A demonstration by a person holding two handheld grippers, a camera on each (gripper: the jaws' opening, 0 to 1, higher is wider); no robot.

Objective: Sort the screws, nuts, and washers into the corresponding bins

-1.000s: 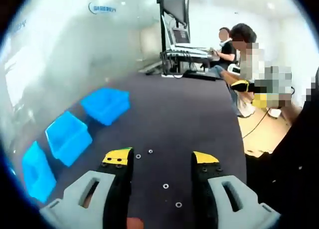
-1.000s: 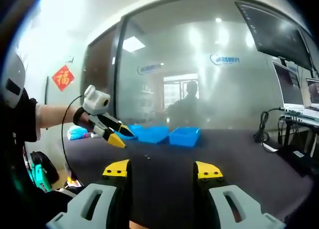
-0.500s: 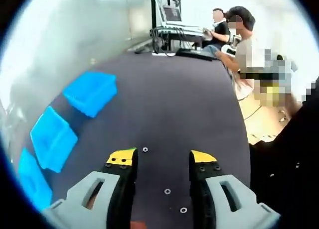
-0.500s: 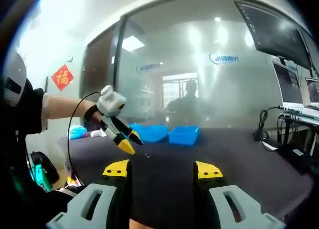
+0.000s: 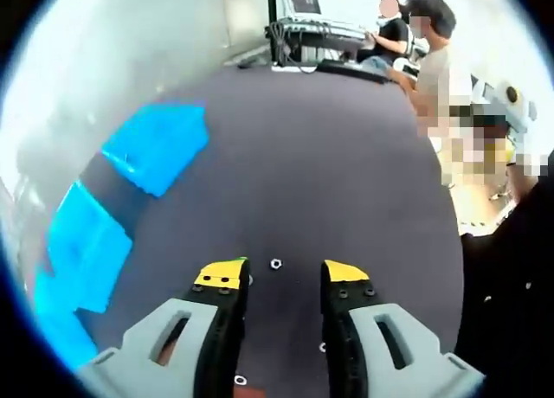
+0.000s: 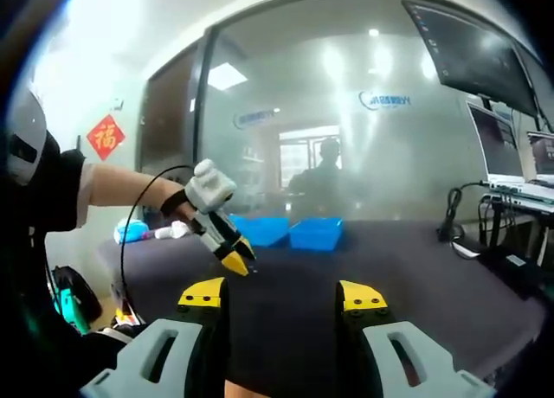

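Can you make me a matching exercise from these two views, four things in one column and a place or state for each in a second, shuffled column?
Things:
1. small silver nut
2. blue plastic bins
3. left gripper
4. right gripper

Places or states:
A. open, held above the dark table, gripping nothing
B. lined up along the frosted glass wall
C. lying just ahead of the left gripper's yellow fingertips
D. angled down towards the table, held in an outstretched hand

Pairs: 1-C, 2-B, 3-D, 4-A
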